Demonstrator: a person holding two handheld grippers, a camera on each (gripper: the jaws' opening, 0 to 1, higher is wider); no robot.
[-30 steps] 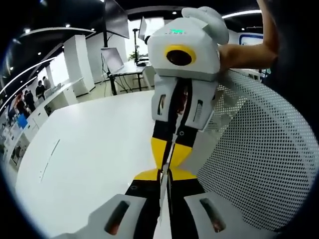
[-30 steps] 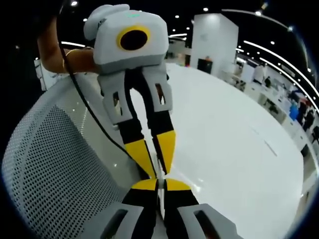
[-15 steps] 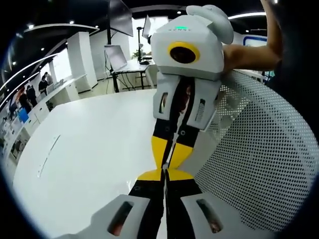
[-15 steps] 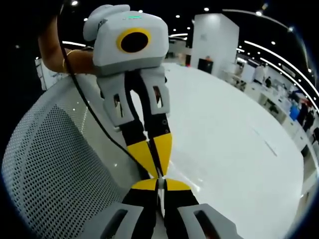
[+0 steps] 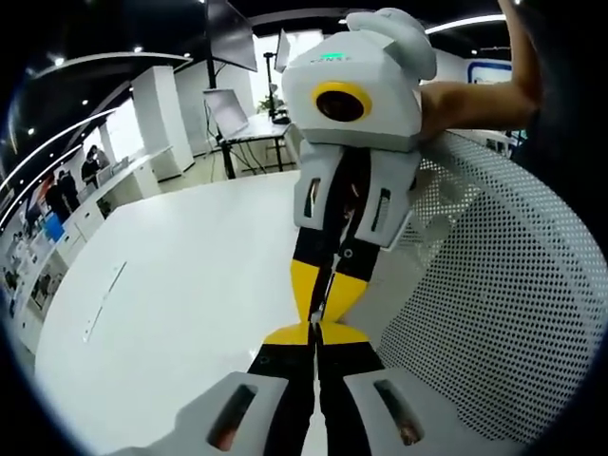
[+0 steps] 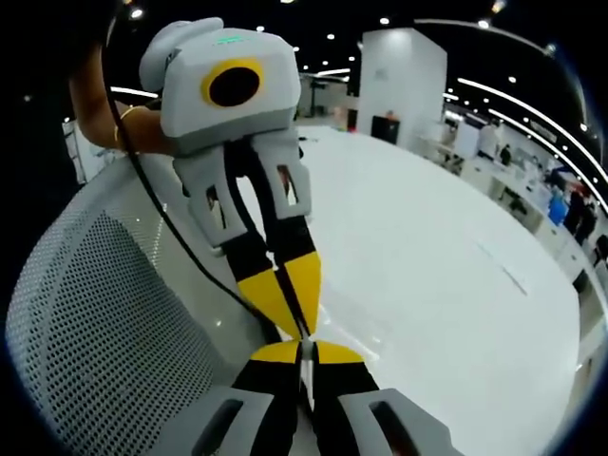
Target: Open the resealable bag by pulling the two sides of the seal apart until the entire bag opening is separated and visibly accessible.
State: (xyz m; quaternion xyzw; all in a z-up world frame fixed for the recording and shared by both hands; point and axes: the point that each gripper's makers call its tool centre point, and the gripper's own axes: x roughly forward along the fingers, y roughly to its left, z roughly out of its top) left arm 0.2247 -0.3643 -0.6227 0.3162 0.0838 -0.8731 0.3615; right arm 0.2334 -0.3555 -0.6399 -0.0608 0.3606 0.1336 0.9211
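While both press shut tip to tip, left gripper (image 5: pixel 314 334) meets right gripper (image 6: pixel 302 344) — above white table (image 5: pixel 180 294).

A broad, glossy white table (image 5: pixel 180 285) spread beneath the scene, reflecting ceiling lights. Beside it stood a white perforated mesh chair back (image 5: pixel 503 313), curved and pale, also seen in the right gripper view (image 6: pixel 104 332). A thin black cable (image 6: pixel 176 247) trailed across that mesh. Farther off stood a tall white pillar (image 6: pixel 413 81), a dark monitor on a stand (image 5: pixel 228 114), and several people (image 5: pixel 71 185) near low counters along the wall.
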